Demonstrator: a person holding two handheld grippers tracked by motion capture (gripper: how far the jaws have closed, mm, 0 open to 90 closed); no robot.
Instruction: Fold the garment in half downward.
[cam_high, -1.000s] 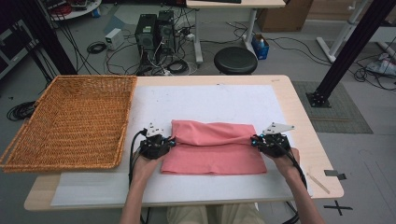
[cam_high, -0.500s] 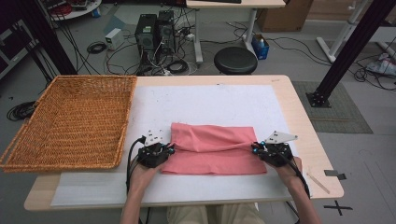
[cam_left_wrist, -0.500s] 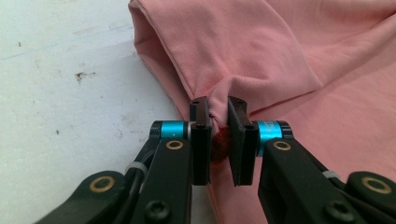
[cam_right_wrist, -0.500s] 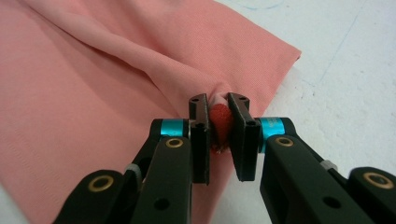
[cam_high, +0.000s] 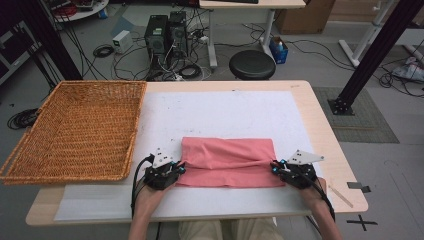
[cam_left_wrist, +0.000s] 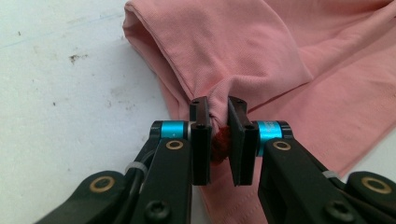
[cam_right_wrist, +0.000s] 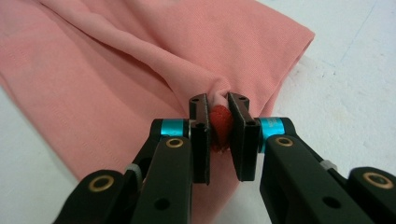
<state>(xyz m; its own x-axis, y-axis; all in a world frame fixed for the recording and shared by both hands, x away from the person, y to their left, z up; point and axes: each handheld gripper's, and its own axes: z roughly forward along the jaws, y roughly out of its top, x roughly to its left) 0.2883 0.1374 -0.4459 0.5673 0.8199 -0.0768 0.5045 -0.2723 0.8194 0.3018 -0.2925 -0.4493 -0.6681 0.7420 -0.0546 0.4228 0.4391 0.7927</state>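
high view – step: folding the cloth (cam_high: 227, 162), a pink piece part-folded on the white mat (cam_high: 220, 112); far edge is being brought over toward the near edge
high view – cloth place: near side of the mat, right of the basket (cam_high: 75, 130), apart from it
high view – left gripper (cam_high: 177, 169): at the cloth's left end, low over the mat
high view – right gripper (cam_high: 276, 167): at the right end, level with the left one
high view – hands: forearms come in from the bottom, both held low, grippers pointing inward at each other
left gripper view – claw (cam_left_wrist: 218, 135): clamped on a bunched pinch of cloth (cam_left_wrist: 289, 60); fold ridge runs off from the jaws
right gripper view – claw (cam_right_wrist: 218, 137): clamped on a bunch of cloth (cam_right_wrist: 116, 70) too
next move, my call: lay the held edge flat on the near edge, keep both ends even, then let go
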